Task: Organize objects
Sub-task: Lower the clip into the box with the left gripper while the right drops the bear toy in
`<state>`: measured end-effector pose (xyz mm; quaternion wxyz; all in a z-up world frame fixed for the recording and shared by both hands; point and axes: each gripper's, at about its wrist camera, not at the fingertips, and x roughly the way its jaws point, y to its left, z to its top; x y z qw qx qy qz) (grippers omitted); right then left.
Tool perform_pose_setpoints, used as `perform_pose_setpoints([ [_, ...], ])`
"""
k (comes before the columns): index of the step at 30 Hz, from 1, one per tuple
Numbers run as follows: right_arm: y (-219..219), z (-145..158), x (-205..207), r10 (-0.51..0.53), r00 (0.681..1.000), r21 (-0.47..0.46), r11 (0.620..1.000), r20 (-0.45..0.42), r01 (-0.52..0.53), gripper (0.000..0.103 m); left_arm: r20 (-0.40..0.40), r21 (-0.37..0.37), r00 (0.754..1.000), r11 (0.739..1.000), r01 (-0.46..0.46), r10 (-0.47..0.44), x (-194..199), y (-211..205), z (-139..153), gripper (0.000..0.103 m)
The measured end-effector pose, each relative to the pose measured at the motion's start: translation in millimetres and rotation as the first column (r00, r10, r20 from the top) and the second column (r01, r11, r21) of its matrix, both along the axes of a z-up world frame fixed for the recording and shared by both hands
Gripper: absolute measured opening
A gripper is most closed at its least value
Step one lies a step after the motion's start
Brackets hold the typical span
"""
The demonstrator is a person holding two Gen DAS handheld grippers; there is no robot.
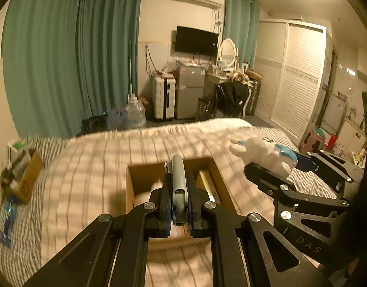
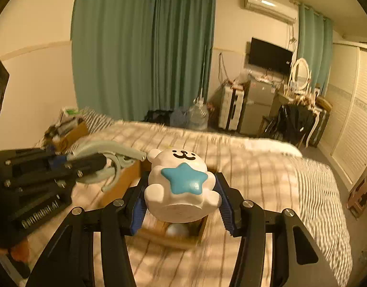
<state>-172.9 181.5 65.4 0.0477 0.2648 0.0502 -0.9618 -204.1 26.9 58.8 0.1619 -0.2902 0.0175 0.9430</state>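
My left gripper [image 1: 178, 205] is shut on a grey clamp-like tool [image 1: 178, 184] and holds it over an open cardboard box [image 1: 145, 174] on the bed. The tool also shows in the right wrist view [image 2: 107, 153], at the left. My right gripper [image 2: 181, 198] is shut on a white bear figurine [image 2: 181, 184] with a blue star on its belly, above the same box [image 2: 174, 236]. The figurine also shows in the left wrist view [image 1: 264, 154], to the right of the box. A white ball [image 2: 177, 230] lies in the box.
The striped bed [image 1: 88, 167] fills the foreground. A second cardboard box [image 1: 25, 174] with clutter sits at its far left, with a blue packet [image 1: 8, 217] near it. Beyond are water jugs [image 1: 135, 114], a suitcase [image 1: 163, 98], a fridge [image 1: 189, 91] and a wardrobe [image 1: 295, 76].
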Motion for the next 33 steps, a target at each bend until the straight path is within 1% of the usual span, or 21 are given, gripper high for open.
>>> perform_pose_setpoints([
  [3,-3,6,-30,-0.007,1.000,0.014,1.000,0.008,0.007,0.051,0.011,-0.025,1.000,1.000,-0.004,0.005,-30,5,-1,0.009],
  [6,-8,-2,-59,-0.033,0.999,0.062,0.998,0.031,0.031,0.051,0.056,-0.035,0.998,0.999,0.011,-0.009,-61,6,-20,0.009],
  [9,-8,-21,-85,-0.048,0.995,0.062,0.997,0.085,0.043,0.051,0.092,-0.032,0.996,0.999,-0.001,0.004,-83,0,-47,0.009],
  [13,-6,-56,-114,-0.042,0.985,0.024,0.999,0.165,0.038,0.051,0.112,-0.041,0.994,0.999,0.002,0.003,-91,-4,-77,0.009],
  [15,-5,-71,-120,-0.041,0.982,0.016,0.999,0.186,0.039,0.051,0.110,-0.053,0.994,0.999,0.006,0.000,-94,-5,-88,0.009],
  [18,0,-93,-133,-0.039,0.976,0.003,0.999,0.216,0.040,0.051,0.081,-0.087,0.997,0.996,-0.003,0.011,-99,-3,-98,0.009],
  [19,0,-100,-138,-0.040,0.974,0.002,0.999,0.223,0.040,0.051,0.076,-0.088,0.997,0.996,-0.004,0.010,-101,-3,-101,0.009],
  [21,2,-108,-142,-0.047,0.973,0.007,0.999,0.228,0.046,0.051,0.071,-0.066,0.998,0.998,0.000,0.004,-104,-4,-107,0.009],
  [23,3,-117,-146,-0.047,0.972,-0.008,0.999,0.232,0.050,0.051,0.061,-0.050,0.998,0.999,0.008,-0.005,-104,-3,-112,0.009],
  [26,7,-123,-145,-0.040,0.971,-0.020,0.999,0.238,0.046,0.051,0.063,-0.058,0.998,0.998,0.022,-0.018,-105,3,-122,0.009],
  [29,9,-121,-142,-0.047,0.971,-0.016,0.999,0.236,0.052,0.051,0.082,-0.054,0.997,0.998,0.018,-0.014,-104,4,-125,0.009],
  [32,14,-112,-136,-0.052,0.972,-0.041,0.997,0.228,0.063,0.061,0.116,-0.049,0.993,0.999,0.022,-0.016,-104,6,-121,0.011],
  [33,17,-108,-134,-0.060,0.974,-0.043,0.997,0.219,0.071,0.063,0.121,-0.050,0.993,0.998,0.022,-0.016,-104,6,-119,0.015],
])
